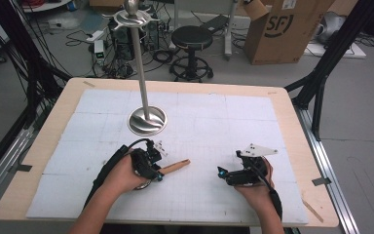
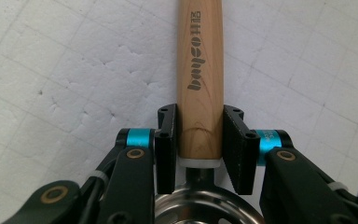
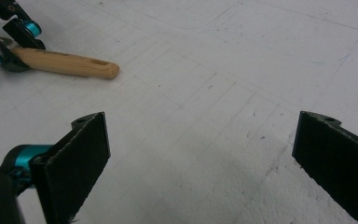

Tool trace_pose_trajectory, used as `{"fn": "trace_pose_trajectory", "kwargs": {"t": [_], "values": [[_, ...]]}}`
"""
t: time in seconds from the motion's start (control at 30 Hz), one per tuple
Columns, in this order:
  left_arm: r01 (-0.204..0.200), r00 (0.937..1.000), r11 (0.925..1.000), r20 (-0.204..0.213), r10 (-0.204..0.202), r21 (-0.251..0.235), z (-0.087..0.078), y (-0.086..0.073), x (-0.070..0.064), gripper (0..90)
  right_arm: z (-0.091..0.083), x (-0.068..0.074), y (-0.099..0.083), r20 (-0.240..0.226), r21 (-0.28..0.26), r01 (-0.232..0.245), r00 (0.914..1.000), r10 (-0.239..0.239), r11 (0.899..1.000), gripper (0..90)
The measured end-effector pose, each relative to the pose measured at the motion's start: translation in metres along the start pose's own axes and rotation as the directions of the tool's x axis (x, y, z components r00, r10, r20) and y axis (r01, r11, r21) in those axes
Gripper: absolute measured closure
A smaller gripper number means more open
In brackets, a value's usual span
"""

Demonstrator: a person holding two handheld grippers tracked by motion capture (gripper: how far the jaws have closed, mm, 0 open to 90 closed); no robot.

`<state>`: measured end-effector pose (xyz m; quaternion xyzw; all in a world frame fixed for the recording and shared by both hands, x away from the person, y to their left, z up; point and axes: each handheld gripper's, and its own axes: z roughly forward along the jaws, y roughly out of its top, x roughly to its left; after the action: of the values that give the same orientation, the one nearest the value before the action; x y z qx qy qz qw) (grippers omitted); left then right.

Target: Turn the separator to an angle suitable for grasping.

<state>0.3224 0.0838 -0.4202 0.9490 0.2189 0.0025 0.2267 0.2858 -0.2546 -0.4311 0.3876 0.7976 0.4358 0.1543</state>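
Between the fingers [image 2: 167, 149] of the left gripper [image 2: 199, 147] sits the wooden handle [image 2: 200, 70] of a utensil, clamped near its metal end (a steel bowl [image 2: 196, 207] shows just below the pads). Its free end reaches out beyond the fingertips over the white mat [image 1: 214, 122]. Well apart from it, the right gripper [image 3: 200, 154] holds its fingers wide apart above bare mat.

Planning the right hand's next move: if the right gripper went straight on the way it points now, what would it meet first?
Probably nothing soon: ahead of the right gripper lies bare white mat. The wooden handle in the left gripper sits off to one side, though depth is unclear.
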Motion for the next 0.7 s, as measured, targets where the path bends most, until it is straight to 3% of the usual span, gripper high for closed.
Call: {"fn": "trace_pose_trajectory", "kwargs": {"t": [0.13, 0.4, 0.5, 0.7], "values": [[-0.02, 0.9997, 0.9996, -0.014, 0.02, 0.02, 0.0, 0.003, -0.002, 68.7, 0.001, 0.001, 0.001, -0.001, 0.0, 0.001, 1.0, -0.001, 1.0, 2.9], [-0.068, 0.997, 0.9976, -0.038, 0.067, -0.016, -0.004, 0.0, -0.004, 69.6, 0.0, -0.001, 0.001, -0.002, -0.005, -0.001, 1.0, 0.001, 1.0, 2.9], [-0.057, 0.9981, 0.997, -0.024, 0.056, -0.052, -0.009, 0.0, -0.003, 70.6, 0.0, 0.0, 0.001, -0.004, -0.003, -0.001, 1.0, 0.001, 1.0, 2.9], [-0.062, 0.9978, 0.9963, -0.027, 0.06, -0.06, -0.011, -0.001, -0.004, 70.6, -0.001, -0.001, 0.0, 0.0, -0.006, -0.004, 1.0, 0.004, 1.0, 2.9]]}}
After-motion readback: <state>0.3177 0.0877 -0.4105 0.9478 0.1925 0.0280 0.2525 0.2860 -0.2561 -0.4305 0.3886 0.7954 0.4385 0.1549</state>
